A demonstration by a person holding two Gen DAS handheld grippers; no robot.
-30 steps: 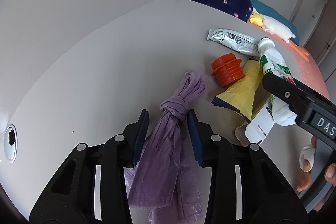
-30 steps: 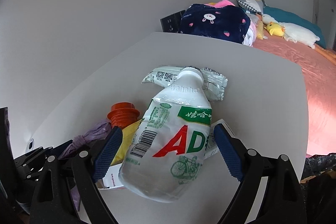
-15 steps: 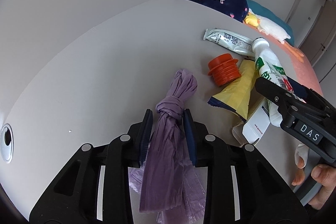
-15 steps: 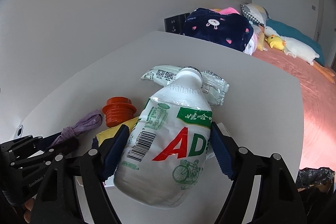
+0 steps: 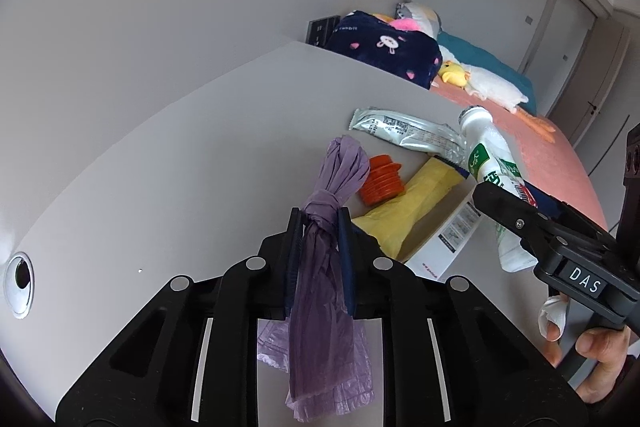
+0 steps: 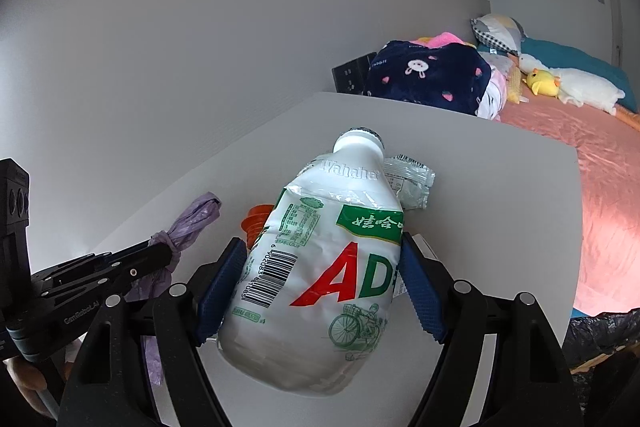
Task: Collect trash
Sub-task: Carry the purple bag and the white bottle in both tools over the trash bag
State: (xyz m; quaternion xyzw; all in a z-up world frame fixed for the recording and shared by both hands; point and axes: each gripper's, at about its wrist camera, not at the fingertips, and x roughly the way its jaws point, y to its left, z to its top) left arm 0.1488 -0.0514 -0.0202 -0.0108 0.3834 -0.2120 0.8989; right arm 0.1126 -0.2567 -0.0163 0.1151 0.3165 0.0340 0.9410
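Both grips have been completed within the last second. The white bottle (image 6: 320, 267), filling the centre of the right wrist view, is now pinched at its sides by the right gripper (image 6: 320, 287); a second ago the pads stood clear of it. The label is seen creased and the neck points up the frame, and the bottle appears raised off the table (image 5: 160, 147). In the left wrist view the purple bag (image 5: 324, 259) has been clamped just under its knot by the left gripper (image 5: 319, 259), whose pads were apart a second ago; the knotted end now stands up toward mid-frame and the tail hangs to the lower edge. Two pieces of trash are thus judged secured and ready to be carried off.

Left on the table, right of centre in the left view: a white box (image 5: 444, 243), a yellow wrapper (image 5: 404, 211), a silver wrapper (image 5: 404, 135), an orange cap (image 5: 380, 181).

Hidden or unclear: the bottle's base is cut by the gripper body, so clearance from the table cannot be confirmed. The box is partly covered by the yellow wrapper. A black bin bag (image 6: 600, 335) at the lower right edge of the right view is cropped; it is possibly the destination, but its opening is not seen
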